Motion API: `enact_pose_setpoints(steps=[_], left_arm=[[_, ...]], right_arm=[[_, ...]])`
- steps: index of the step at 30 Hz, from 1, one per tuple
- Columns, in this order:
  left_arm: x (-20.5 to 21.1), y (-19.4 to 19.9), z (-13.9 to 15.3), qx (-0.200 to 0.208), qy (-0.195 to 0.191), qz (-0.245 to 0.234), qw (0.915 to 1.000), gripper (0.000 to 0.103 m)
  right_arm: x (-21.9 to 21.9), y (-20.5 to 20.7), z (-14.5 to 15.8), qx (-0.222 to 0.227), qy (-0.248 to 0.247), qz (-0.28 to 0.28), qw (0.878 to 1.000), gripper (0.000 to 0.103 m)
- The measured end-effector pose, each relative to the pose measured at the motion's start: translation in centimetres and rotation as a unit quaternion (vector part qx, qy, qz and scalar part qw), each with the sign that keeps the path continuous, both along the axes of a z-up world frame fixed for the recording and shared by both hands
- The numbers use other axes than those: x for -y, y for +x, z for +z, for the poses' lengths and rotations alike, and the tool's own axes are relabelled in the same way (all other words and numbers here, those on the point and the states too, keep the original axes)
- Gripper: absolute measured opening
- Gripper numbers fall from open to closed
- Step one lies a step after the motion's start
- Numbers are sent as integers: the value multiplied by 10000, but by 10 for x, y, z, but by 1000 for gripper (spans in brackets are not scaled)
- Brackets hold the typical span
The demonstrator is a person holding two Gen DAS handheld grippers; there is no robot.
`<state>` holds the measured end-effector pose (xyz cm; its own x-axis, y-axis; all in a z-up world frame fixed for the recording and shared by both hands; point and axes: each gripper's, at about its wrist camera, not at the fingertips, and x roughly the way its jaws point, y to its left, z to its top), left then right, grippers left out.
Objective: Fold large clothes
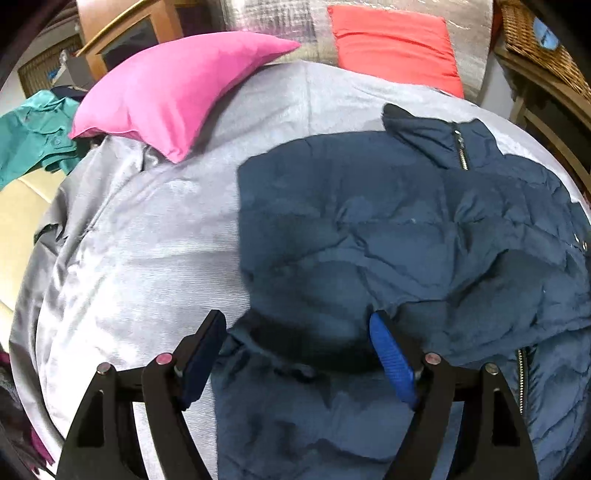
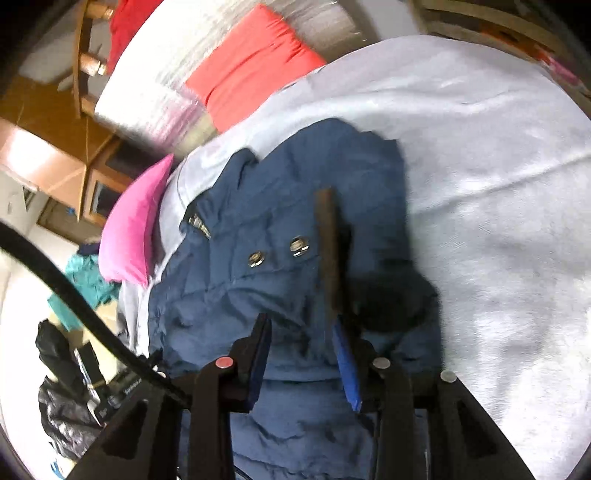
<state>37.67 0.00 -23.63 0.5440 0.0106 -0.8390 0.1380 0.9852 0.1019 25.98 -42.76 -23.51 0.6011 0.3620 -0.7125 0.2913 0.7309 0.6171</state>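
A pale grey bedspread (image 1: 155, 236) fills the middle of the left wrist view; a pink pillow (image 1: 162, 99) lies at upper left, a coral cushion (image 1: 395, 44) at top centre against a silvery headboard (image 1: 273, 22); a wooden cabinet (image 1: 118, 33) stands upper left; wicker baskets (image 1: 543, 48) upper right; teal clothing (image 1: 29, 136) at far left.

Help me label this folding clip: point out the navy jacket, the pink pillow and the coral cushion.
navy jacket (image 1: 406, 229): left wrist view, quilted middle panel.
pink pillow (image 1: 166, 96): left wrist view, centre of its face.
coral cushion (image 1: 395, 44): left wrist view, middle of its front.
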Motion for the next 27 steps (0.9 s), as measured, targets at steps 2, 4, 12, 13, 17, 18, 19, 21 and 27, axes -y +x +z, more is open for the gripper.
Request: enact_pose_setpoints(steps=[2, 4, 12, 13, 17, 18, 19, 21, 27], left_arm=[[-3, 3, -7, -112, -32, 64, 9999, 81], [-2, 7, -16, -213, -5, 47, 9998, 82], [18, -10, -12, 290, 766, -375, 9959, 82], [20, -11, -12, 331, 815, -412, 9953, 82], [25, -11, -14, 474, 1012, -552, 9922, 82], [27, -10, -15, 494, 1043, -574, 9917, 82], [29, -11, -16, 511, 1067, -591, 9912, 82], [30, -5, -19, 547, 1104, -636, 9903, 82], [30, -9, -21, 644, 1144, -763, 9884, 82]], right_arm=[[1, 2, -13, -147, 100, -31, 9998, 40], [-1, 8, -32, -387, 63, 42, 9992, 38], [-2, -6, -4, -211, -200, -143, 9995, 50], [1, -8, 0, -132, -254, -207, 9994, 49], [-6, 1, 5, 103, -476, -161, 9987, 31], [-11, 5, 4, 65, -630, -114, 9979, 29], [-13, 9, 1, -29, -717, -84, 9974, 29], [-17, 22, -21, -483, -704, 57, 9963, 28], [-8, 27, -30, -539, -382, 34, 9978, 28]])
